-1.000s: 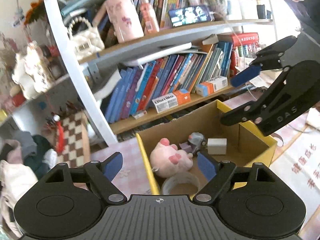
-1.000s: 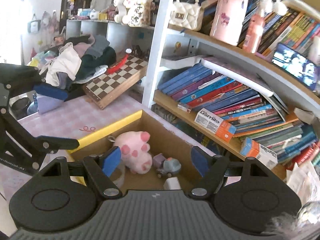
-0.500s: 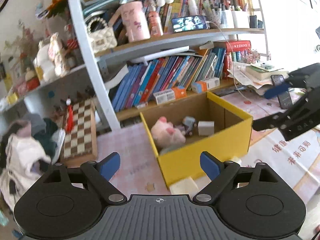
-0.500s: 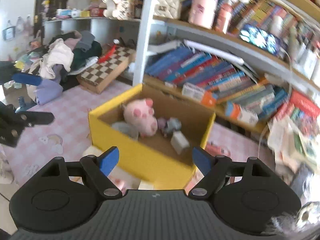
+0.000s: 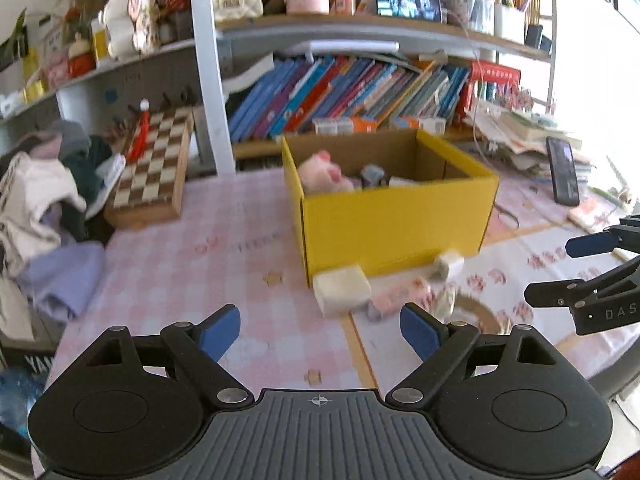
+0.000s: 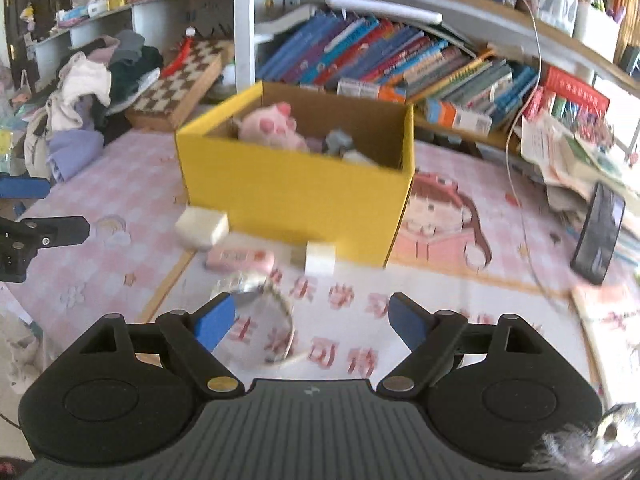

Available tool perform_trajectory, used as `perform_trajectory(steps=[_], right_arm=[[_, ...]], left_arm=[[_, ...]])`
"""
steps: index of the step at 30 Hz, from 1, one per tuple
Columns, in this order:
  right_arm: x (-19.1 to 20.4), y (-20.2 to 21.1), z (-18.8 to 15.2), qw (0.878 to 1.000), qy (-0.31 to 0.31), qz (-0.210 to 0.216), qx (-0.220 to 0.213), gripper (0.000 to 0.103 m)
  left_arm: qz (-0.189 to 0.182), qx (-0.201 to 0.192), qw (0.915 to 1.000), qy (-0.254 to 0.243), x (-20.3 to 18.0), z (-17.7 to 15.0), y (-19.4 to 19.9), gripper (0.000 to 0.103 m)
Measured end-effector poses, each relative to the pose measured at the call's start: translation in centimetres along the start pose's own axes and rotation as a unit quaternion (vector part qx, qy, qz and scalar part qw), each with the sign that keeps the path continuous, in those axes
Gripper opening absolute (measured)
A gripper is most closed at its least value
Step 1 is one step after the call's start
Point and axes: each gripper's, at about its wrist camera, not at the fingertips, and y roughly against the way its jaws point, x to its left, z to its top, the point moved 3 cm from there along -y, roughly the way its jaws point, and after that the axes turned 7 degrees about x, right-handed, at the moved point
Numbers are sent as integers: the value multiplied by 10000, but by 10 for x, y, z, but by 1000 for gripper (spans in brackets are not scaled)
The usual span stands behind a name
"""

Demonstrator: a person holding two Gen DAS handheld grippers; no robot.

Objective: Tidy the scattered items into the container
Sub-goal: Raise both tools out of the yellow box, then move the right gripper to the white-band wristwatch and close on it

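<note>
Now, table: a pink checked cloth point(image 5: 168, 256) under everything, with a printed paper mat point(image 6: 440, 296) towards the right.
Container: an open yellow cardboard box point(image 5: 394, 216) ahead of both grippers; in it lie a pink plush toy point(image 6: 268, 124), a small grey toy point(image 6: 338, 140) and a white block, half hidden.
Loose items: just outside the box's near wall, a cream rectangular block point(image 5: 342, 289), a pink flat packet point(image 6: 240, 258) lying left to right, a small white cube point(image 6: 319, 258) and a clear tape ring point(image 6: 264, 320) nearest the grippers.
Key relation: the tape ring lies right before the right gripper point(image 6: 310, 320), off its left finger; the cream block lies ahead of the left gripper point(image 5: 320, 330).
Grippers: both spread wide, holding nothing.
In the way: nothing between fingers and items; the box wall is close behind them.
Around: slanted books on the shelf point(image 5: 344, 92), a wooden chessboard point(image 5: 152, 164), heaped clothes point(image 5: 44, 200), a black phone point(image 6: 598, 236).
</note>
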Motion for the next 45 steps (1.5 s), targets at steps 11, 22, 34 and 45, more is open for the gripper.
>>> perform_trajectory(steps=[11,22,34,45], right_arm=[[30,-20,-33,9991,167,13,399,83],[38,-30,-36,9987,290,-2,413,83],[36,-55,-19,9968,451,227,623,83],[39,-77,0,9932,818,418,712,83]], left_arm=[[67,235,9995,190,-5,-29,-7,90],[70,230,9996,136,-16,-33,-8,91],[110,362,9993,24,-21,-27,-19,95],[322,404,9985,157,-19,-21,-23,95]])
